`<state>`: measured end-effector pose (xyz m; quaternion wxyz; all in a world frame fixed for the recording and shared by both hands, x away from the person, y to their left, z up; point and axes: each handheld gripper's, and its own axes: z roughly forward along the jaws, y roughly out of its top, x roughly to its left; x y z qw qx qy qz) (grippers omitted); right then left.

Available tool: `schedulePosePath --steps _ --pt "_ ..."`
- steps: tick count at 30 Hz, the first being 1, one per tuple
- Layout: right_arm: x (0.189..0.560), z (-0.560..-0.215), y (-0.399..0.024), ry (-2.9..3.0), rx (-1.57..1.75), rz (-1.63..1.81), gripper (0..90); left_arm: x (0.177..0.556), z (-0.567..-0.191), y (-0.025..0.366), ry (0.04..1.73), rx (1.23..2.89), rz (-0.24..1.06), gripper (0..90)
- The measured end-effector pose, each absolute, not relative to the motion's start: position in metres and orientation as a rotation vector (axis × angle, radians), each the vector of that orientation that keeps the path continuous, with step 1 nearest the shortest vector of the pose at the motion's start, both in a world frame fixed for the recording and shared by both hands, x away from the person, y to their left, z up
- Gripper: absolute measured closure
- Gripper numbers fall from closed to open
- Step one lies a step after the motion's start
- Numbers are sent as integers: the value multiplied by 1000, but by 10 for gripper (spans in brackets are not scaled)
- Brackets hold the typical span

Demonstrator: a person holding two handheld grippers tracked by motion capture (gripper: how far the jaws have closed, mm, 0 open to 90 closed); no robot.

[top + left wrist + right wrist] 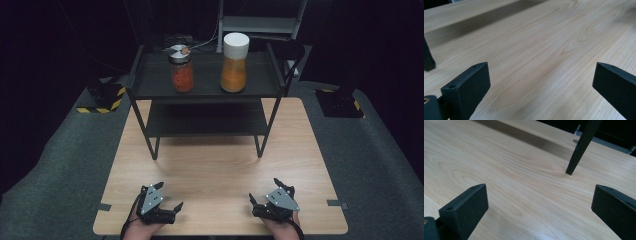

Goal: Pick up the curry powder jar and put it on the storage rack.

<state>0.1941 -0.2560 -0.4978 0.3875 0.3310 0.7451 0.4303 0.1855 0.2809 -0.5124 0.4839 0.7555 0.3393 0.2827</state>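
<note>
At the near edge of the bench [220,165], the left tool [170,196] and the right tool [263,191] were held low, each with jaws spread wide, nothing between them. Bare wood was seen between the jaws in both gripper views. Farther off, a red-filled jar [181,69] and an orange-filled jar [234,62] stood on the top shelf of a black rack [150,85], well apart from both tools.
</note>
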Motion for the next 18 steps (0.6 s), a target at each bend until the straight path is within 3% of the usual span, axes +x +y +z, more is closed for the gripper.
schedulePosePath --steps 18 --pt "193 -498 -256 1886 860 1095 0 186 -510 281 873 1839 675 11"
